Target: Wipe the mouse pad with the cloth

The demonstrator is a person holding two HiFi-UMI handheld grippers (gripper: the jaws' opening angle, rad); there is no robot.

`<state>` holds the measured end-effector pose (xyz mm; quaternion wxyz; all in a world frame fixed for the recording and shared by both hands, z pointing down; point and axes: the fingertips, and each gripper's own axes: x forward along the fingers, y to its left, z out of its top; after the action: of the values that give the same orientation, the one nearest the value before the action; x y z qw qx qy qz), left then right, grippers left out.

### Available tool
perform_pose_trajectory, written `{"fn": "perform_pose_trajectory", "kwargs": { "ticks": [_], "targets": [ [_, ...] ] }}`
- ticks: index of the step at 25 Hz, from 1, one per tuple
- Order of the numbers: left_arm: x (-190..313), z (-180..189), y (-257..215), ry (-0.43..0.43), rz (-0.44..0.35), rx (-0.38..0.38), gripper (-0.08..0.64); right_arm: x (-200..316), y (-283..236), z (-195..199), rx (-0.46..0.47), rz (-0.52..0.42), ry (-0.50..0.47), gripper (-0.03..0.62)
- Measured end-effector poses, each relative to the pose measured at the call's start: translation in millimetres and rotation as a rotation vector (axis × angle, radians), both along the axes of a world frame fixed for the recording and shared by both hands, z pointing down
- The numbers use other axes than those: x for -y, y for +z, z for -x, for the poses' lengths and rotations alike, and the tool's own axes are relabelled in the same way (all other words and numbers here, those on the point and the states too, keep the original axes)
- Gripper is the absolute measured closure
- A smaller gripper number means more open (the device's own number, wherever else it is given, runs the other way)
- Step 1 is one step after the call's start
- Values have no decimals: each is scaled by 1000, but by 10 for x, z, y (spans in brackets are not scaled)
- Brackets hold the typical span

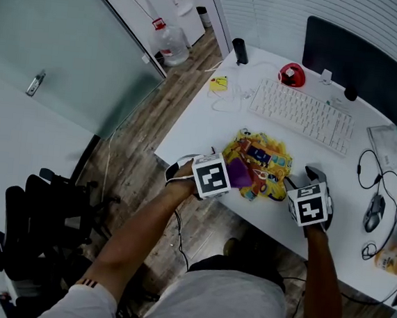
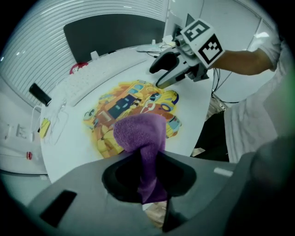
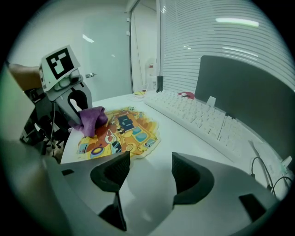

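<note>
The mouse pad (image 1: 264,165) is a flat, irregularly cut mat printed with crowded cartoon figures in yellow, orange and blue. It lies on the white worktop (image 1: 201,130), close to the edge nearest the person. Just beyond the mouse pad is a white keyboard (image 1: 302,114), and well to its right sits a dark computer mouse (image 1: 374,212).

The left gripper (image 2: 150,173) is at the mouse pad's left corner. Its fingers are clamped on a purple terry cloth (image 2: 140,138), which bunches into a rounded wad past the fingertips and hangs over the print. The right gripper (image 3: 150,173) is at the mouse pad's right edge. Its fingers stand apart with only bare worktop between them.

The head view shows both marker cubes flanking the mouse pad, but the left cube covers most of the cloth. The left gripper view shows the cloth pinched into a narrow fold between the fingers. The right gripper view, low and from the side, shows the wad sitting down at the mouse pad's corner. No view settles whether the cloth presses on the surface.
</note>
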<state>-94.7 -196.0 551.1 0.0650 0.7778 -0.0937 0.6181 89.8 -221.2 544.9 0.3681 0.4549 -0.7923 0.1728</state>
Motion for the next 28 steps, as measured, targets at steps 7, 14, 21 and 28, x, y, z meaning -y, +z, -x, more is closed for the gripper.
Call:
{"fn": "perform_pose_trajectory", "kwargs": {
  "ticks": [7, 14, 21, 28],
  "targets": [
    [183, 440, 48, -173, 75, -37, 477, 2, 14, -1, -12, 1, 6, 347],
    [306, 717, 50, -253, 73, -52, 477, -1, 6, -4, -18, -2, 14, 345],
    [359, 770, -68, -348, 27, -181, 477, -19, -87, -15, -25, -34, 25, 347],
    [280, 643, -571, -496, -87, -525, 477, -164, -557, -35, 87, -130, 44, 347]
  ]
}}
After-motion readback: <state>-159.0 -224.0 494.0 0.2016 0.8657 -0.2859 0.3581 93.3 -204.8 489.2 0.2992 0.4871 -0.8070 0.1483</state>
